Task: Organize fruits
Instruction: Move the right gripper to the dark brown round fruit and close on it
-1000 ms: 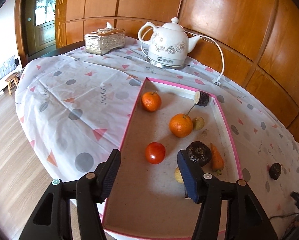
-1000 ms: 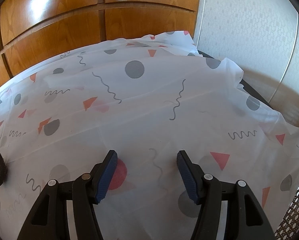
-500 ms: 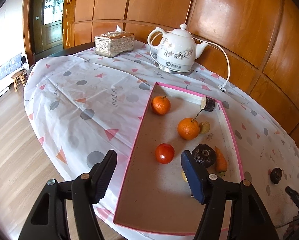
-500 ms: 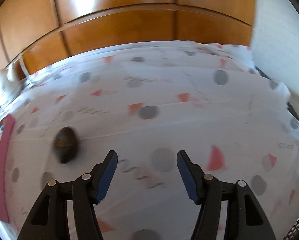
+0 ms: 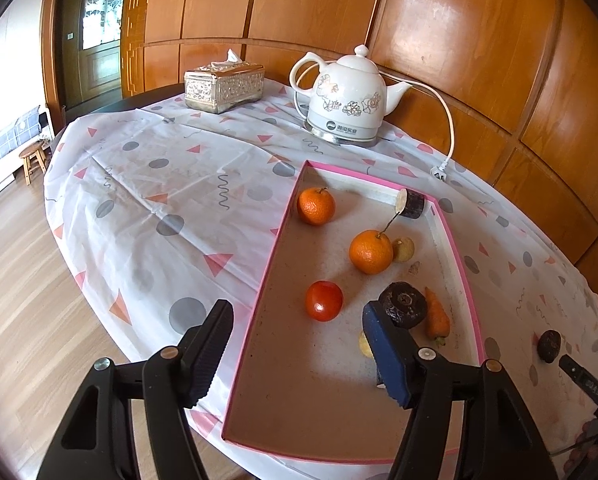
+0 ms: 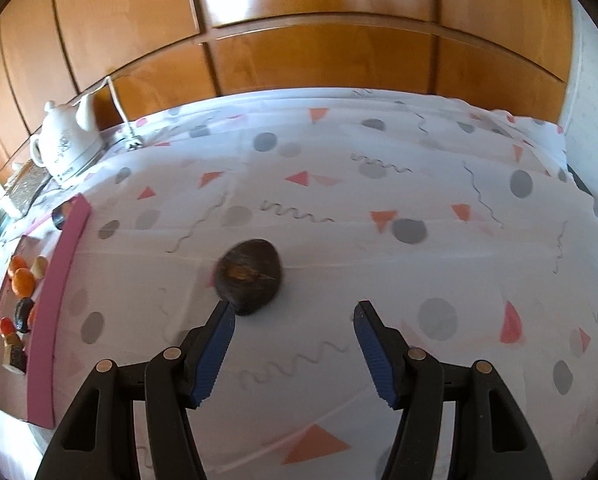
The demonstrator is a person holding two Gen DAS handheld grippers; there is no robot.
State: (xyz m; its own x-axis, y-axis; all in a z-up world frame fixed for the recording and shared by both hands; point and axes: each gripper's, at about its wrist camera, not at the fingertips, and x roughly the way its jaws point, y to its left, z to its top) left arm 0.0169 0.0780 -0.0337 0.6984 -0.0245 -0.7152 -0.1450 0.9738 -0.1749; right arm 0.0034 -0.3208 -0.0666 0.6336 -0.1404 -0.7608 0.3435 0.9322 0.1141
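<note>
- Since the earlier frames the right gripper [image 6: 293, 340] has swung across the cloth [image 6: 339, 184]: the dark fruit [image 6: 249, 276], at the far left edge a second ago, now sits just ahead of its left finger [image 6: 215, 354], off-centre to the jaws.
- Left view has shifted slightly; the left gripper's [image 5: 299, 352] jaws have just been opening, with nothing between them.
- Right gripper: jaws about half apart, empty, not touching the fruit.
- Left gripper: half open, empty, hovering over the near end of the tray [image 5: 267, 280].
- Dark fruit lies alone on the cloth, well apart from the tray's pink rim; also visible at the right edge of the left view [image 5: 549, 345].
- Tray already holds two oranges [image 5: 370, 251], a tomato [image 5: 323, 301], a carrot [image 5: 437, 318] and another dark fruit [image 5: 403, 309].
- Handling, judged: small, light, rounded, with a firm-looking rough rind; likely to roll on the smooth cloth if nudged.
- Grip, judged: shift left to centre it, then pinch across the widest middle with moderate squeeze.
- Risk: left finger clipping it and pushing it away.
</note>
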